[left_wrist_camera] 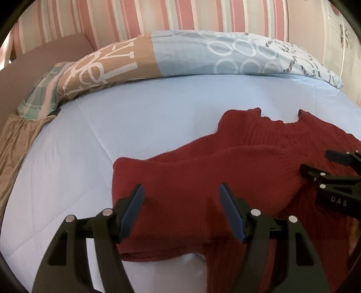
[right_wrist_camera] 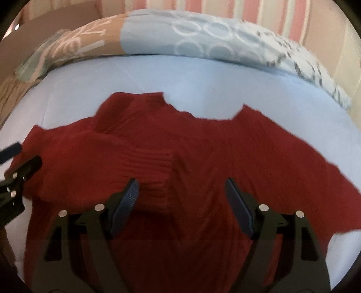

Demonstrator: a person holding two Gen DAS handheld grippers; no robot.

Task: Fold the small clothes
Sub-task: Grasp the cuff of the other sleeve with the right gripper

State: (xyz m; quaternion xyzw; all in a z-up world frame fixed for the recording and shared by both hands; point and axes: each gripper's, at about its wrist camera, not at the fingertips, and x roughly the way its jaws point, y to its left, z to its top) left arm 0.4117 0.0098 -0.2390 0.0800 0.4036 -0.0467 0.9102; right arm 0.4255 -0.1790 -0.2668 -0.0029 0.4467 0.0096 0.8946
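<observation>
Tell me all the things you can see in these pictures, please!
sweater: one, dark red knit, spread on the bed, left sleeve folded across its front
bed cover: one, pale blue, under the sweater
pillow: one, tan and light blue with white rings and letters, along the far edge of the bed
checked cloth: one, green and pink, far left by the pillow's end
wall: one, pink, white and green stripes, behind the bed
left gripper: one, black with blue pads, open above the folded sleeve
right gripper: one, black with dark pads, open above the sweater's middle
</observation>
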